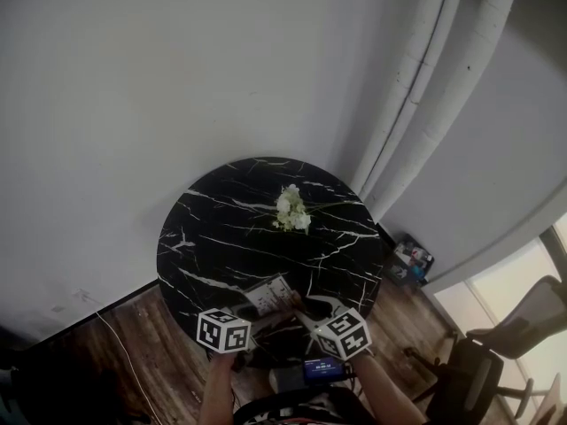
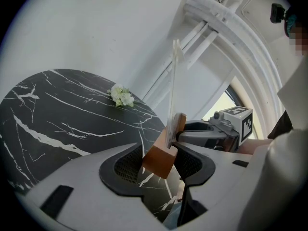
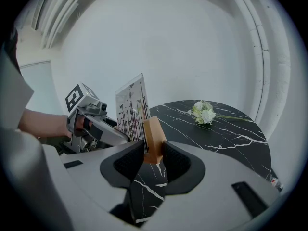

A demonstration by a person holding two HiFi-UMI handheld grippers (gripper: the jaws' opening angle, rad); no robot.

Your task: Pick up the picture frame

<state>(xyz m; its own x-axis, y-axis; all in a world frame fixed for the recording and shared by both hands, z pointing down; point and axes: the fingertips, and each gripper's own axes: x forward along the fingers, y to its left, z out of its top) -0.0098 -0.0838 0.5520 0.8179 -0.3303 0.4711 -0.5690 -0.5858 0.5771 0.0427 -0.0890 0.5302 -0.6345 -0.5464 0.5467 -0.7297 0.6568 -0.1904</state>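
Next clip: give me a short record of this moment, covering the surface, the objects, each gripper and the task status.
surface: round black marble table
objects: picture frame, white flowers
frame pose: upright, at the table's near edge
left gripper: shut on a wooden foot of the frame
right gripper: shut on the other wooden foot
flowers: lying mid-table, apart from both grippers
lifted: cannot tell

Perhaps an office; desk chair (image 1: 530,310)
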